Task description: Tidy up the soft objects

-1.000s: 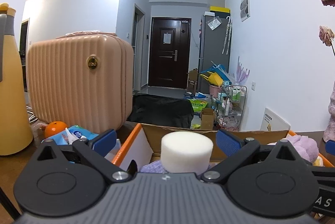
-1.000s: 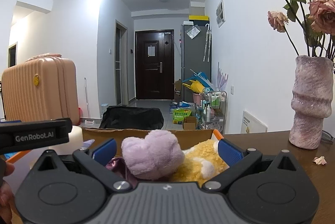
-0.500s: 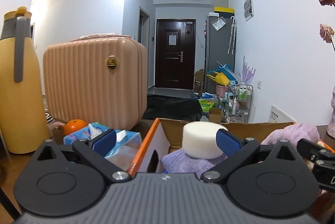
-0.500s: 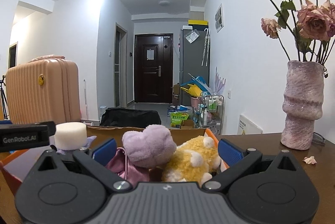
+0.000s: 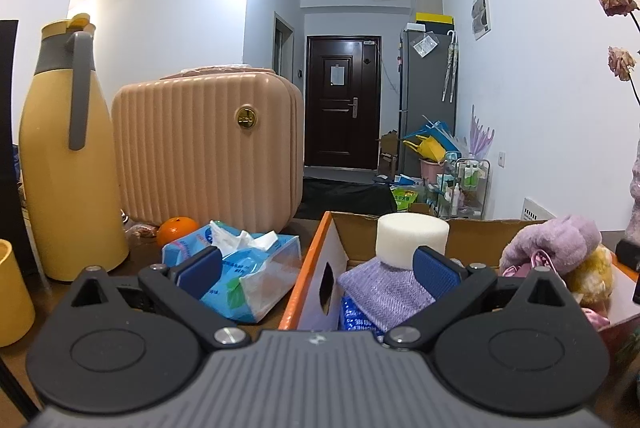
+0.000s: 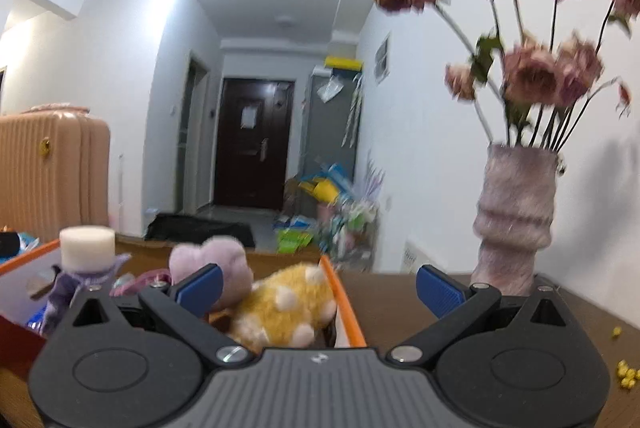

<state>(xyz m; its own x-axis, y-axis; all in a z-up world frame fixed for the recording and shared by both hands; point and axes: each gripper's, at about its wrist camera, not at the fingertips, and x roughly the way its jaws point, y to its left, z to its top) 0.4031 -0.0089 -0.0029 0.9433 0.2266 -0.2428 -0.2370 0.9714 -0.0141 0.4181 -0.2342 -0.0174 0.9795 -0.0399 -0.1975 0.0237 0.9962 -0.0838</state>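
You drew both tongs, left (image 5: 316,270) and right (image 6: 318,286), back from the box (image 5: 316,260), open and empty; sponge (image 5: 412,242) and plush toys (image 6: 280,304) stayed inside.

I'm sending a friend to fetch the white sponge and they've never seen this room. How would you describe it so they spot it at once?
Find the orange-edged cardboard box on the wooden table, right of the ribbed pink suitcase. At the box's left end, the white foam cylinder stands upright on a purple knitted cloth. It is the only smooth, plain white thing there; its neighbours are fluffy purple and yellow plush toys.
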